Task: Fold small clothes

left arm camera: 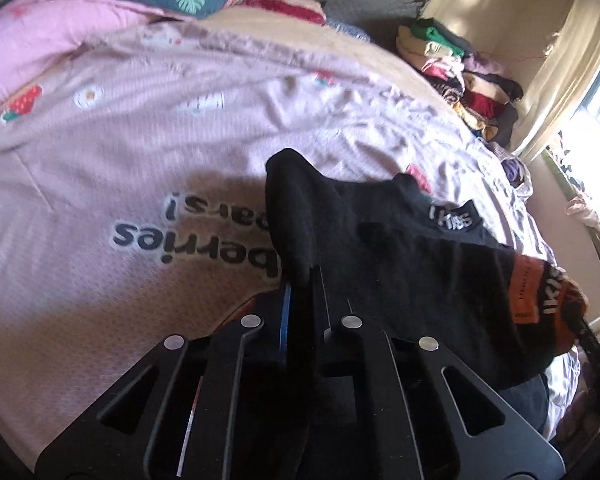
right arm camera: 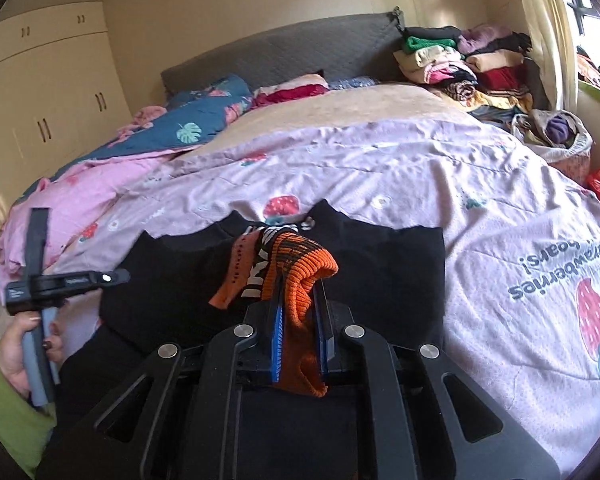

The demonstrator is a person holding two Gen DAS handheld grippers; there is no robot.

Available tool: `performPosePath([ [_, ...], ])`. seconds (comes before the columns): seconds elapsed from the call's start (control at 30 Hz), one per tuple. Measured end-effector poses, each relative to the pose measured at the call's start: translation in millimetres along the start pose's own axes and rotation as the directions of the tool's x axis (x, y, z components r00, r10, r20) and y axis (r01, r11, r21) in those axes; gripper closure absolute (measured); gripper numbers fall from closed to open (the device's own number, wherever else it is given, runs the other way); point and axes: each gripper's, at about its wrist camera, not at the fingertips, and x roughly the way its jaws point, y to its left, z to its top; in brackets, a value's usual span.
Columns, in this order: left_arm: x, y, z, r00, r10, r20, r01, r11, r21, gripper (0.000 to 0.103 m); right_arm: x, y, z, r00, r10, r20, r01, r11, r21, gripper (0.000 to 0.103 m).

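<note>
Jaws both clamped: left gripper point(left arm camera: 300, 280) pinches black sweater point(left arm camera: 380, 248) edge at 12 o'clock, right gripper point(right arm camera: 298, 300) grips orange cuff point(right arm camera: 300, 272), likely lifting to fold.

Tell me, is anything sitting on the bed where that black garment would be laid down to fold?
Nothing visible. Both grippers already pinch the black garment, and the pink bedspread beyond it is bare up to the pillows.
</note>
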Motion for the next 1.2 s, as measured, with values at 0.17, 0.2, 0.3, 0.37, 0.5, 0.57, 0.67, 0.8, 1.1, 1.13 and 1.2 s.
performPosePath([
  [0.17,6.4,1.3,-2.2,1.000,-0.010,-0.025,0.010,1.000,-0.006,0.100,11.5,-5.2,-7.0,0.998,-0.060,-0.028,0.060,0.998,-0.004,0.091],
  [0.2,6.6,0.5,-3.1,1.000,-0.011,-0.024,0.011,1.000,-0.001,0.100,12.4,-7.3,-8.3,0.998,-0.060,-0.035,0.060,0.998,0.002,0.091],
  [0.3,7.3,-0.9,-3.0,1.000,-0.010,-0.025,0.011,1.000,0.005,0.100,15.2,-11.9,-10.5,0.996,-0.069,-0.054,0.070,0.997,0.011,0.091],
  [0.37,7.7,-0.5,-2.8,1.000,-0.016,-0.027,0.016,1.000,0.001,0.100,16.2,-14.3,-10.8,0.996,-0.066,-0.062,0.067,0.998,0.017,0.091],
  [0.5,8.1,-0.3,-3.5,1.000,-0.017,-0.024,0.017,1.000,0.000,0.100,16.7,-16.7,-10.7,0.996,-0.059,-0.072,0.061,0.998,0.027,0.090],
  [0.57,8.3,0.2,-3.1,1.000,-0.011,-0.025,0.011,1.000,-0.002,0.100,16.2,-15.6,-10.5,0.995,-0.060,-0.078,0.062,0.998,0.027,0.084],
  [0.67,7.6,0.6,-1.9,1.000,-0.008,-0.020,0.007,1.000,-0.009,0.100,14.3,-18.6,-8.8,0.994,-0.072,-0.083,0.075,0.997,0.033,0.079],
  [0.8,7.4,1.7,-1.4,1.000,0.001,-0.019,-0.001,1.000,-0.008,0.100,7.7,-25.9,-6.1,0.994,-0.080,-0.074,0.085,0.995,0.061,0.061],
  [1.1,0.2,0.0,-2.0,0.999,0.042,-0.013,-0.042,0.999,0.014,0.096,2.0,-12.1,-3.9,0.995,-0.057,-0.084,0.058,0.998,0.012,0.050],
  [1.13,-2.7,-0.4,-1.9,0.999,0.045,-0.008,-0.045,0.999,0.016,0.095,3.1,-9.9,-4.5,0.995,-0.053,-0.088,0.054,0.999,0.007,0.049],
  [1.2,-15.2,-5.7,-0.9,0.998,0.054,0.023,-0.055,0.998,0.042,0.095,5.1,-5.1,-5.7,0.995,-0.037,-0.097,0.038,0.999,0.001,0.049],
])
